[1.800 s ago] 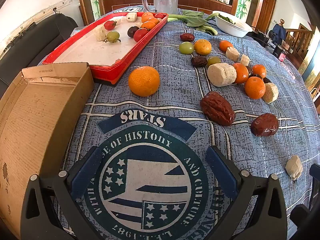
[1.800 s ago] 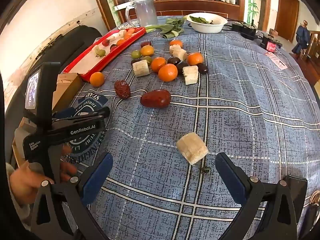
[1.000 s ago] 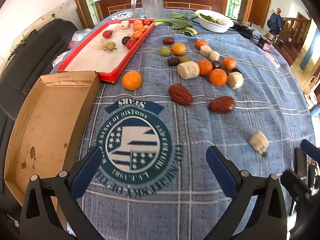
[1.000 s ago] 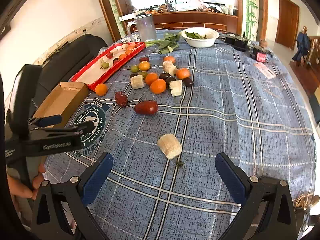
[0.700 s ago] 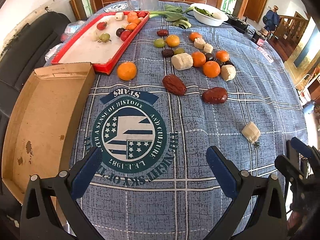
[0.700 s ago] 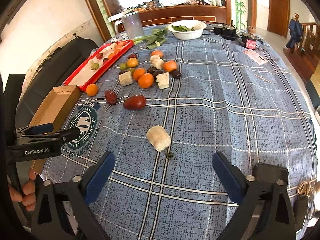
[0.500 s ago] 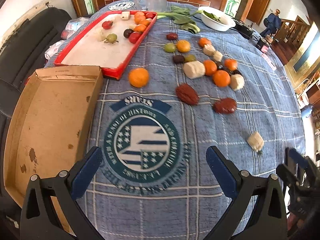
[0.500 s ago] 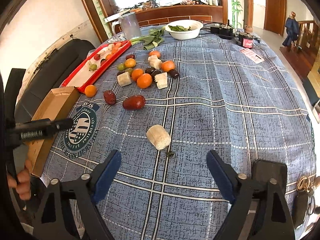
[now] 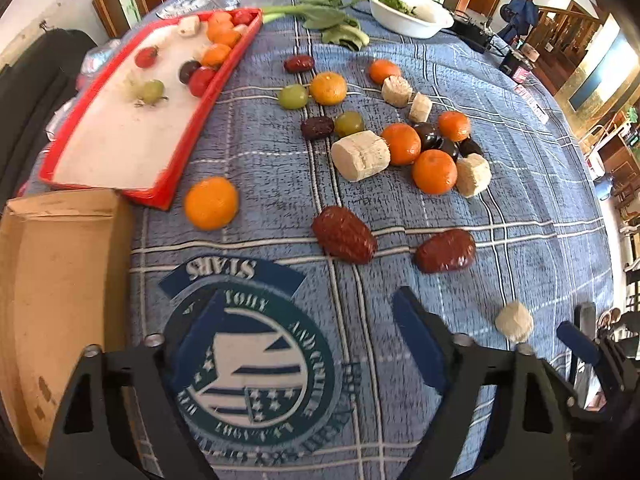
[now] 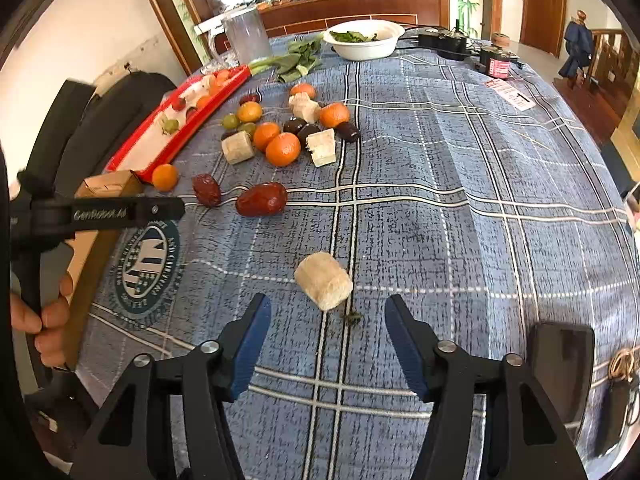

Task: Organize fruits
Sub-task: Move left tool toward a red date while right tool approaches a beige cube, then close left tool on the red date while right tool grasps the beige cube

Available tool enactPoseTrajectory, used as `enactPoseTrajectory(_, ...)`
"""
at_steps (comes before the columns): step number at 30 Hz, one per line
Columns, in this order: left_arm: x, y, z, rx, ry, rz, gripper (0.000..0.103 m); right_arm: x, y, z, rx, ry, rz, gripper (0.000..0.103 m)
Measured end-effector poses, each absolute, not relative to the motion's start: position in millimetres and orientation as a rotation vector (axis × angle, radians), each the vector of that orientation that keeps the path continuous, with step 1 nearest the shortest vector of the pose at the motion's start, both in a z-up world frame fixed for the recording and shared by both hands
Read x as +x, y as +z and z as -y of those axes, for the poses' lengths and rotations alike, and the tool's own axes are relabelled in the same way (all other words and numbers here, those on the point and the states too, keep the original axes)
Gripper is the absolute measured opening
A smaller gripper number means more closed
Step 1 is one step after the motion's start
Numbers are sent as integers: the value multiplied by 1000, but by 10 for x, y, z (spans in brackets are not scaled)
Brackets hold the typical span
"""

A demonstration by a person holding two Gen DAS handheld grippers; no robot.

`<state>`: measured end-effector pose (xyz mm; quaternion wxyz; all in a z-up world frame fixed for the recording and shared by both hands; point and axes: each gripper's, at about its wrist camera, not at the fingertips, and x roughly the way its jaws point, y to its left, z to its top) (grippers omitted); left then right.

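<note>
**Both grippers spread above the cloth, holding nothing**

My left gripper (image 9: pixel 308 324) hangs over the round printed emblem (image 9: pixel 256 364) on the blue plaid tablecloth (image 10: pixel 460 240); its jaws stand wide apart and pinch nothing. My right gripper (image 10: pixel 328 340) is also spread, though less widely, with nothing between the pads. A pale cut fruit chunk (image 10: pixel 324 286) lies on the cloth just ahead of its fingertips, untouched.

Containers. The red tray (image 9: pixel 176 184), along the left side of the table, holds a green grape (image 9: pixel 151 91), small red and dark fruits, several oranges and pale chunks, crowded toward its far end; the near half is bare. A shallow cardboard box (image 9: pixel 60 280) sits against the tray's near corner, and I see nothing in it. A white bowl (image 9: pixel 408 20) at the far edge contains green leaves. A clear pitcher (image 10: pixel 244 36) stands beyond the tray.

Loose fruit. One orange (image 9: pixel 211 202) rests just beside the tray's near corner. Two red dates (image 9: pixel 344 234) lie near mid-table. Behind them lies a cluster of oranges, pale chunks, grapes and dark fruits.
</note>
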<state>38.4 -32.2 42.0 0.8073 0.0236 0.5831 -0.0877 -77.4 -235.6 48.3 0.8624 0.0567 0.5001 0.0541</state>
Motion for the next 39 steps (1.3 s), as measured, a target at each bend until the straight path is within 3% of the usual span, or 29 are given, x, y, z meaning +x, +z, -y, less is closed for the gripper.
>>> enactPoseTrajectory(7, 569, 322, 407, 58, -214, -1260, 74, -621, 363, 2296, 71, 125, -1082, 60)
enactPoseTrajectory(16, 696, 188, 466, 51, -231, -1296, 62, -434, 185, 2232, 42, 134, -1136, 38)
enactPoseTrajectory(19, 697, 195, 483, 81, -225, -1283, 51, -422, 160, 2199, 43, 144, -1143, 34)
enactPoseTrajectory(21, 708, 202, 472, 98, -214, -1274, 31, -412, 150, 2181, 41, 152, -1145, 32)
enactPoseTrajectory(23, 730, 204, 452, 98, -216, -1275, 20, -408, 156, 2167, 31, 147, -1144, 32)
enactPoseTrajectory(25, 757, 208, 431, 83, -226, -1282, 17, -407, 164, 2167, 45, 148, -1147, 32)
enactPoseTrajectory(32, 653, 424, 239, 17, -300, -1234, 19, -430, 218, 2151, 69, 147, -1138, 32)
enactPoseTrajectory(34, 642, 510, 259, 42, -312, -1205, 35, -434, 225, 2151, 77, 143, -1136, 32)
enactPoseTrajectory(35, 656, 524, 293, 68, -300, -1197, 53, -434, 224, 2153, 80, 142, -1137, 32)
enactPoseTrajectory(36, 679, 539, 310, 89, -290, -1189, 59, -433, 222, 2154, 82, 140, -1138, 32)
enactPoseTrajectory(39, 786, 510, 352, 122, -276, -1195, 59, -436, 230, 2147, 84, 137, -1135, 32)
